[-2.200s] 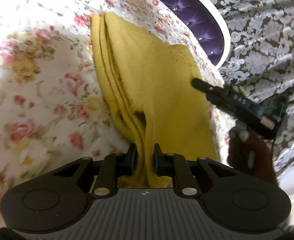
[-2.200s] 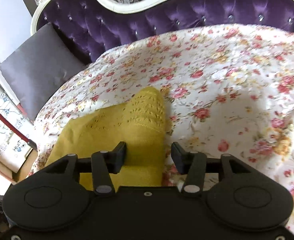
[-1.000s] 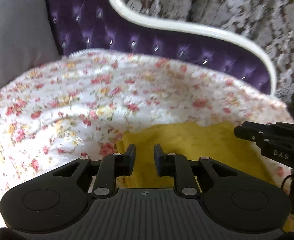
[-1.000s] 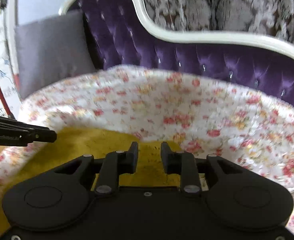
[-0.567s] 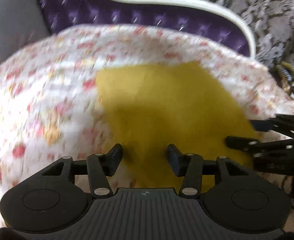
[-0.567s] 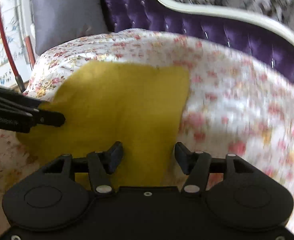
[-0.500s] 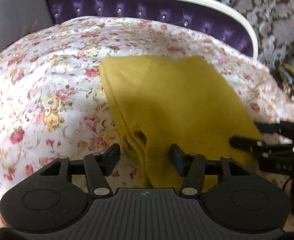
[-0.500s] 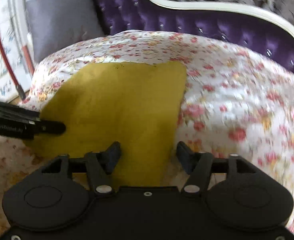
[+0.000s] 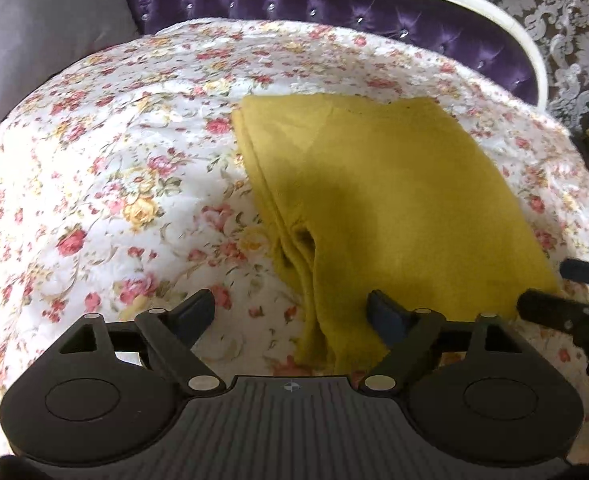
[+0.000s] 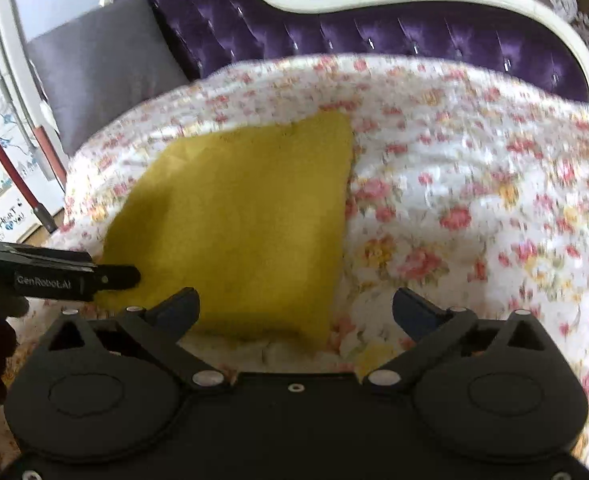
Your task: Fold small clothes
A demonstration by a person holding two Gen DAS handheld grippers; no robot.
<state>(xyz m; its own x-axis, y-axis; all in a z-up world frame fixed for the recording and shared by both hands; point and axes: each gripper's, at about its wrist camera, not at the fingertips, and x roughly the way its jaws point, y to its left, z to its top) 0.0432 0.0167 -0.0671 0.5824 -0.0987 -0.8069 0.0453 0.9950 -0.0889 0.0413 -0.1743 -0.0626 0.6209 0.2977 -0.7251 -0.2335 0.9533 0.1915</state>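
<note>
A mustard-yellow knit garment (image 9: 382, 200) lies folded flat on the floral bedspread (image 9: 114, 168); its layered edge faces left in the left wrist view. My left gripper (image 9: 290, 308) hovers over the garment's near left corner, jaws opening, nothing pressed between the pads. The garment (image 10: 238, 220) also shows in the right wrist view. My right gripper (image 10: 296, 306) stands over its near right corner, jaws opening wide and off the cloth. Each gripper shows in the other's view: the right gripper (image 9: 566, 300) at the garment's right edge, the left gripper (image 10: 74, 272) at its left edge.
A purple tufted headboard (image 10: 374, 28) with a white frame runs along the back. A grey cushion (image 10: 98, 68) leans at the back left. Patterned grey wallpaper (image 9: 574, 8) lies behind. Drawings and a red rod (image 10: 6, 160) stand off the bed's left side.
Both grippers went from nearly shut to wide apart, letting go of the yellow garment. It now lies flat and folded on the bedspread. Both views tipped downward onto it.
</note>
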